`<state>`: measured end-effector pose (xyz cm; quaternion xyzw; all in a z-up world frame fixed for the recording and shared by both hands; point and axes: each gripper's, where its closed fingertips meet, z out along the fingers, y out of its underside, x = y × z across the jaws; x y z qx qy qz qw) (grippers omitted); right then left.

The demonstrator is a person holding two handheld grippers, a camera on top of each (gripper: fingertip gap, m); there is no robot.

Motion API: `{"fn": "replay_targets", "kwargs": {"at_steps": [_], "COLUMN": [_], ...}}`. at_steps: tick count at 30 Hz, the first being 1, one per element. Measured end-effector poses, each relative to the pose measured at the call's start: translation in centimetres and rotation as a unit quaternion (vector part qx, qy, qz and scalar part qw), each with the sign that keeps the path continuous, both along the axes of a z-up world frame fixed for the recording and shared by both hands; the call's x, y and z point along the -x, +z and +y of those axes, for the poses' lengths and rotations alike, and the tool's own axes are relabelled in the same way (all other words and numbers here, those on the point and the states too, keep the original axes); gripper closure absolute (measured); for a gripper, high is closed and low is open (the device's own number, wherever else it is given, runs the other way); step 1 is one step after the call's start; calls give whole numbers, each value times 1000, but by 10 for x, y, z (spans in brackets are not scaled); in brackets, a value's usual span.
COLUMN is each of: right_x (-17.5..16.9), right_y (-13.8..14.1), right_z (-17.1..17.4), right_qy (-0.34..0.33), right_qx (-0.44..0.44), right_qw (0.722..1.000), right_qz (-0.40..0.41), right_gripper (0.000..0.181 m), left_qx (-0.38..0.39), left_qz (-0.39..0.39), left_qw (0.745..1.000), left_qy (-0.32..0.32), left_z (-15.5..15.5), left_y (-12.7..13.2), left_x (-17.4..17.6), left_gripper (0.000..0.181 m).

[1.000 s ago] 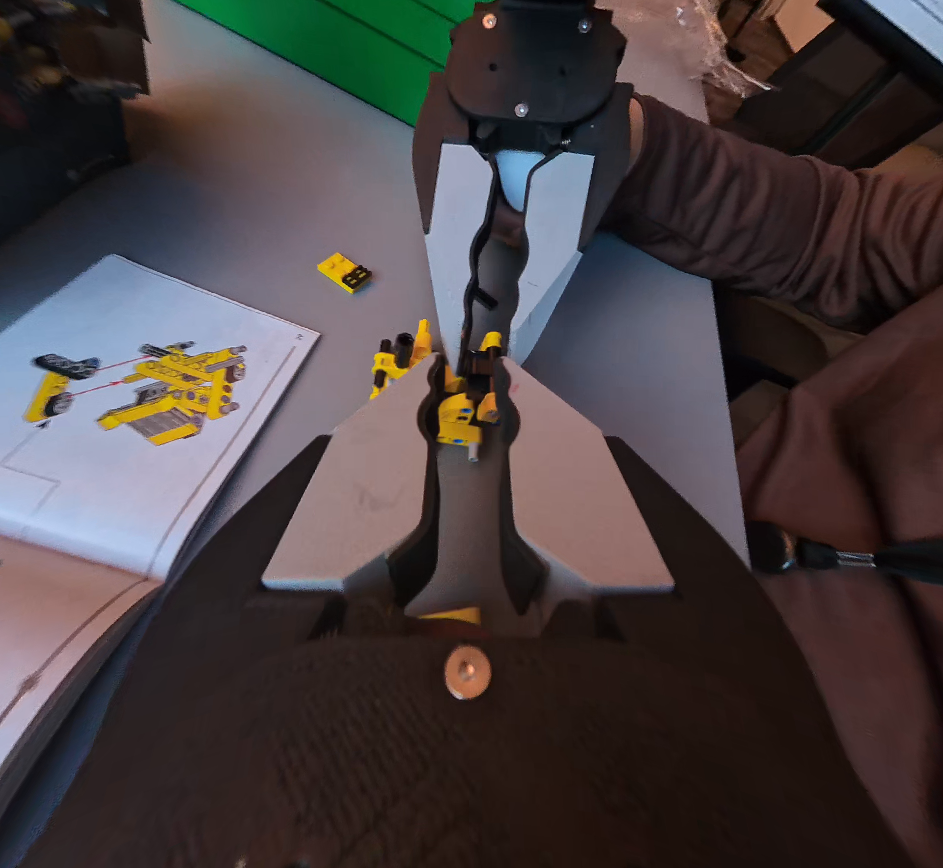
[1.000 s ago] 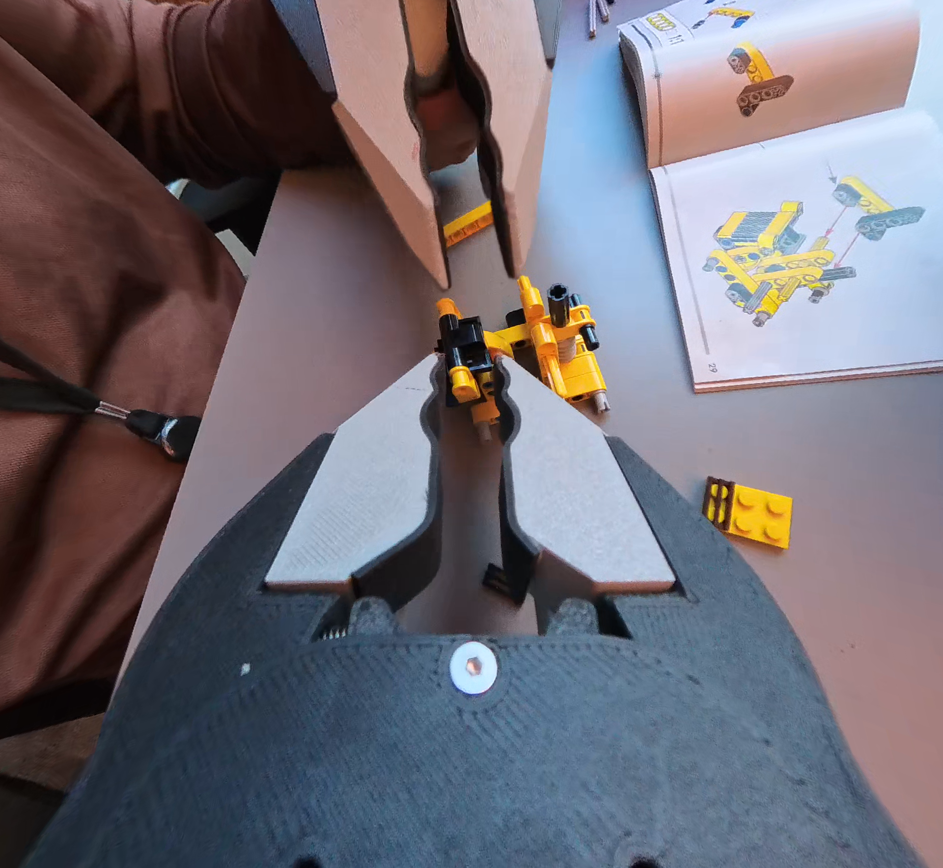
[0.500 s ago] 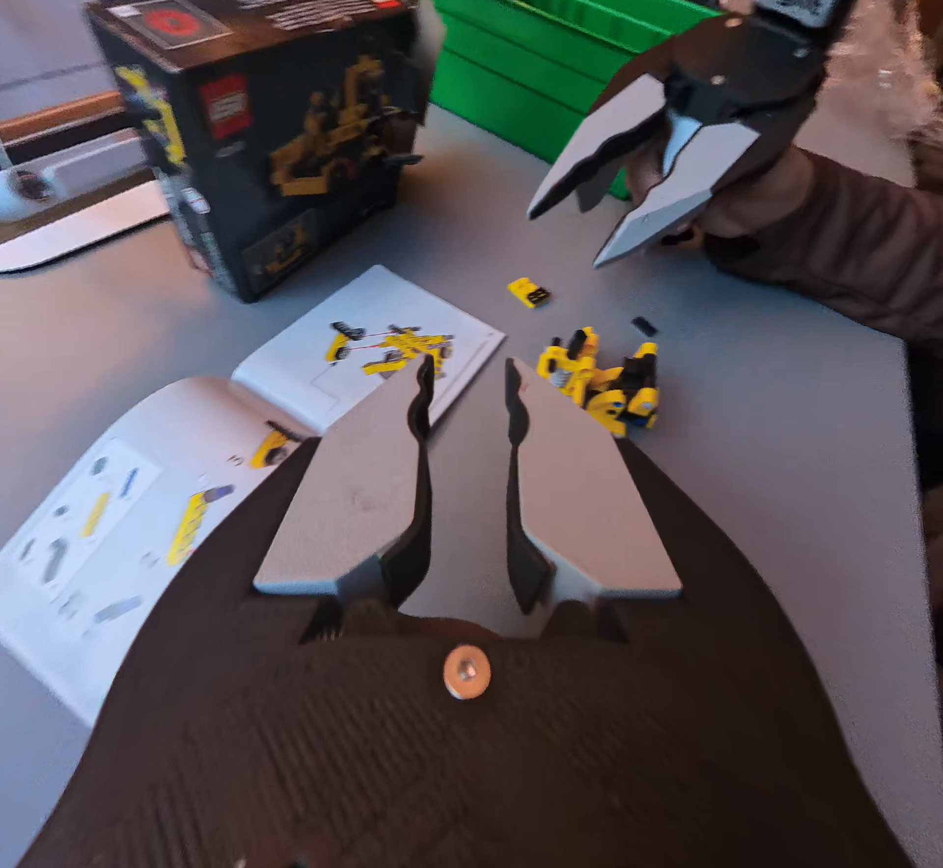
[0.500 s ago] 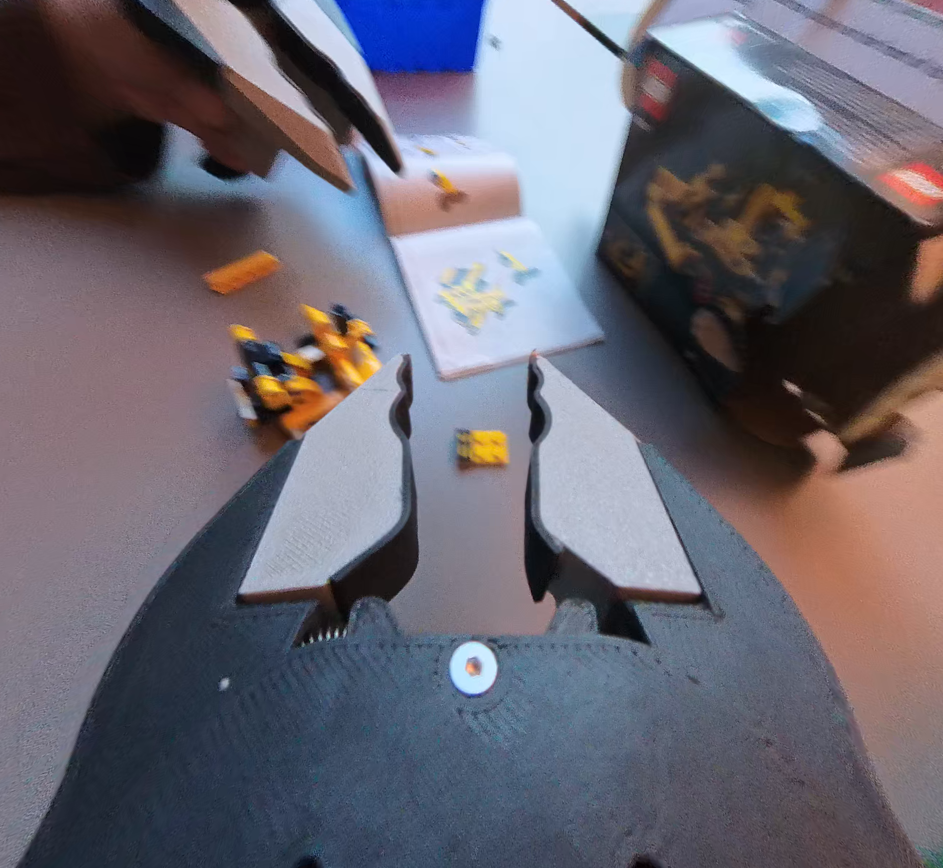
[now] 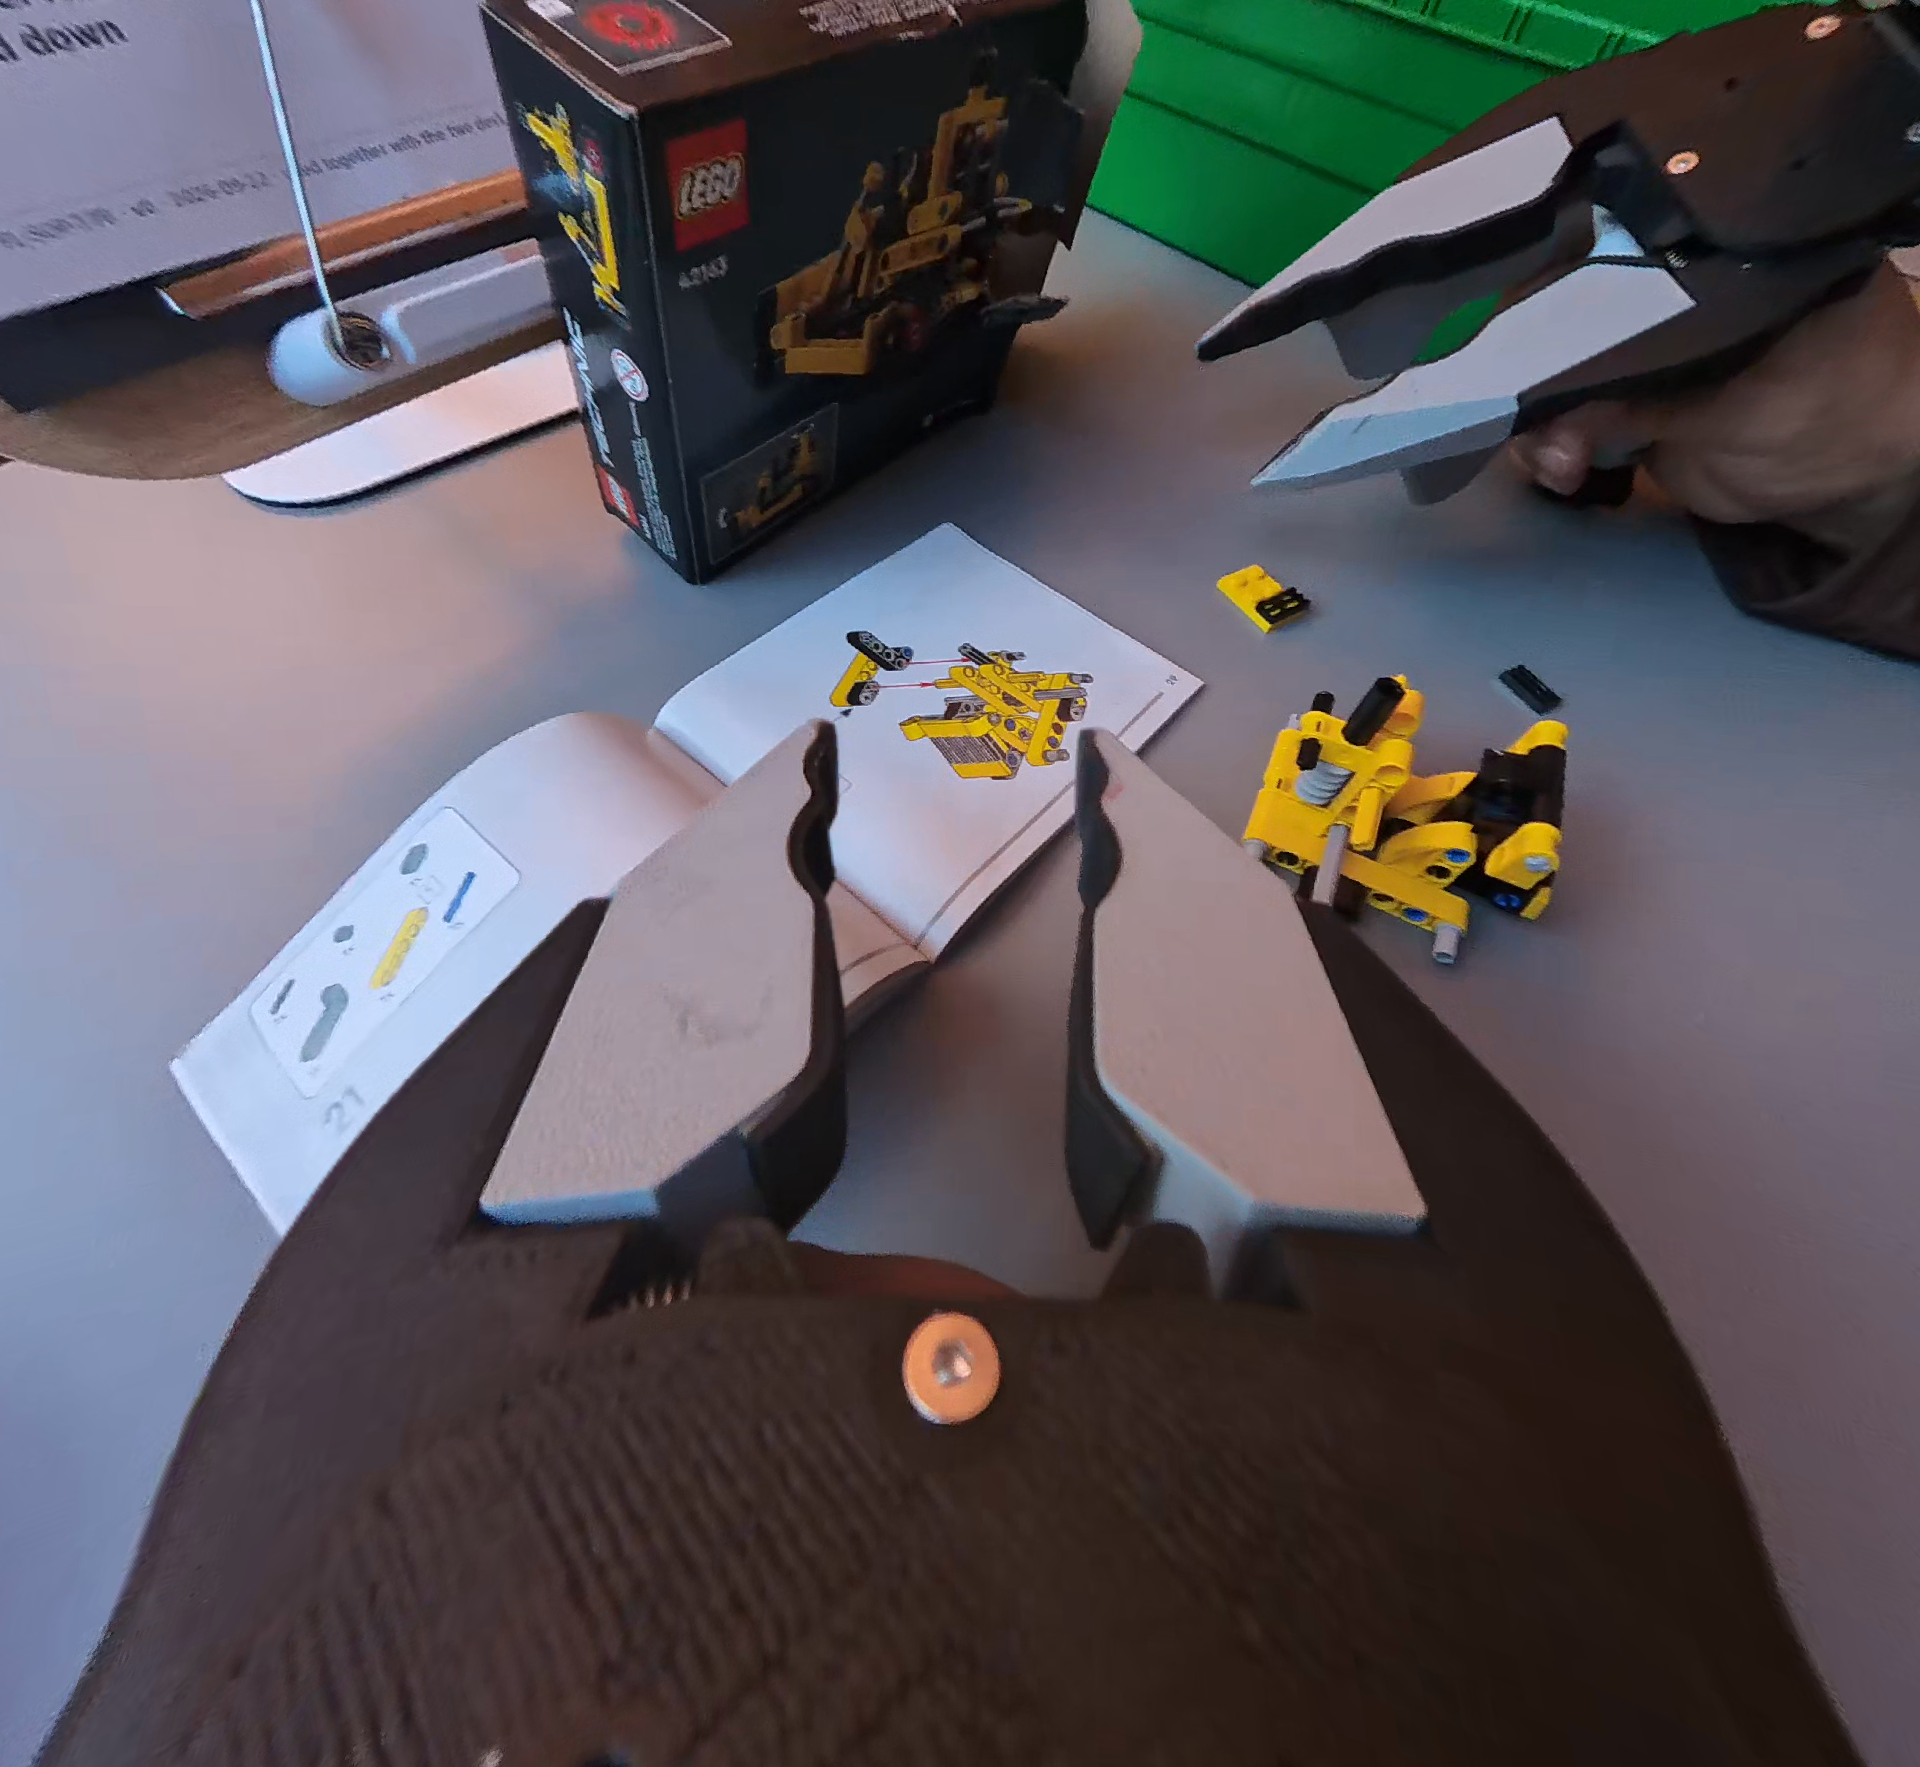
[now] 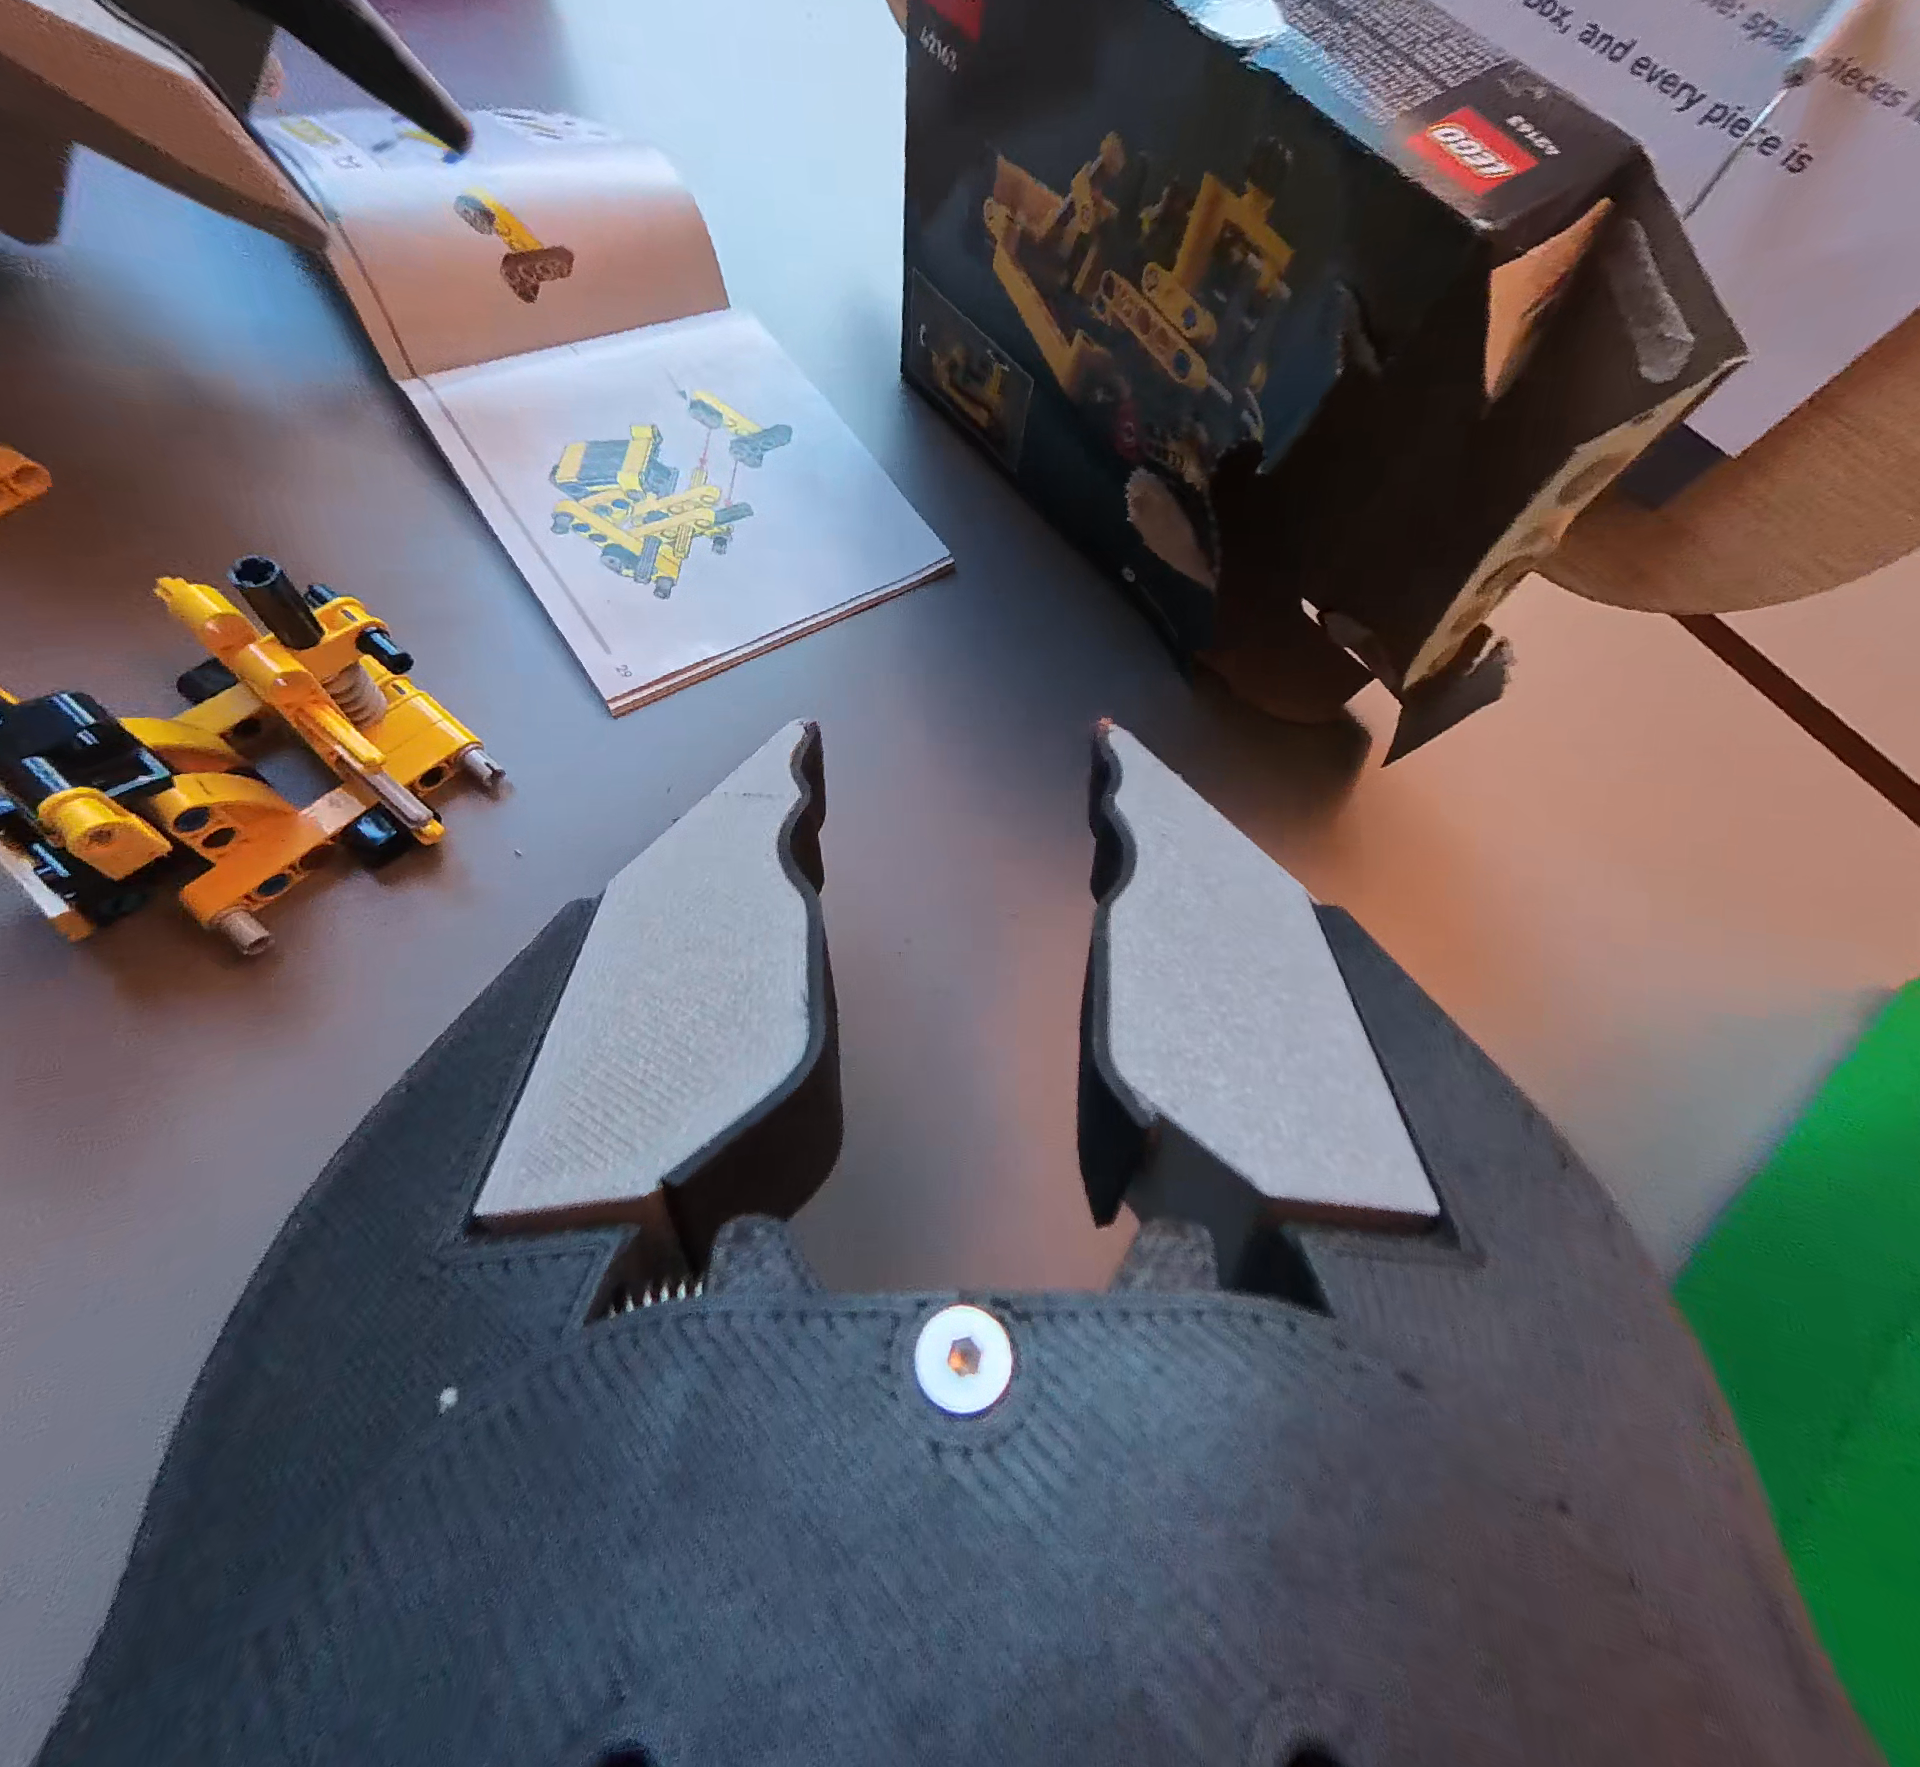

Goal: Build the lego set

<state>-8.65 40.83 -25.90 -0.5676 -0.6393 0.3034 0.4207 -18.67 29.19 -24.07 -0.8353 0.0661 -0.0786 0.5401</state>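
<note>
Partly built lego model [image 5: 1397, 813]: yellow beams with black pins, a grey spring and grey axle ends; lies flat on the grey worktop [image 5: 312, 637], just beside the open instruction booklet [image 5: 935, 782]. Small yellow plate with a black grille piece [image 5: 1262, 597]: lies loose, near the model. Small black piece [image 5: 1529, 688]: lies loose, just beside the model. Set box [image 5: 790, 263]: black, stands upright behind the booklet, one end torn open.

My left gripper [image 5: 951, 761] hangs with jaws spread and empty; my right gripper [image 6: 956, 751] likewise gapes, gripped by a hand [image 5: 1766, 439].
</note>
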Motion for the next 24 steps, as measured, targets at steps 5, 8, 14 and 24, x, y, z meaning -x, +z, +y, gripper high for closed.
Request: {"fn": "replay_targets", "kwargs": {"at_steps": [5, 8, 14, 24], "right_x": [0, 1, 3, 3], "right_y": [-3, -5, -5, 0], "right_z": [2, 1, -1, 0], "right_qy": [-7, -11, -15, -7], "right_qx": [-7, -18, -7, 25], "right_qw": [1000, 1000, 1000, 1000], "right_qz": [-8, -16, -15, 2], "right_gripper": [132, 129, 129, 130], "left_qx": [-30, -26, 0, -21], "left_qz": [19, 40, 52, 10], "left_qw": [999, 998, 996, 996], "left_qy": [22, 44, 71, 91], "left_z": [-10, -23, -44, -45], "left_y": [21, 19, 6, 14], "left_x": [22, 47, 84, 86], "left_gripper": [138, 140, 140, 147]}}
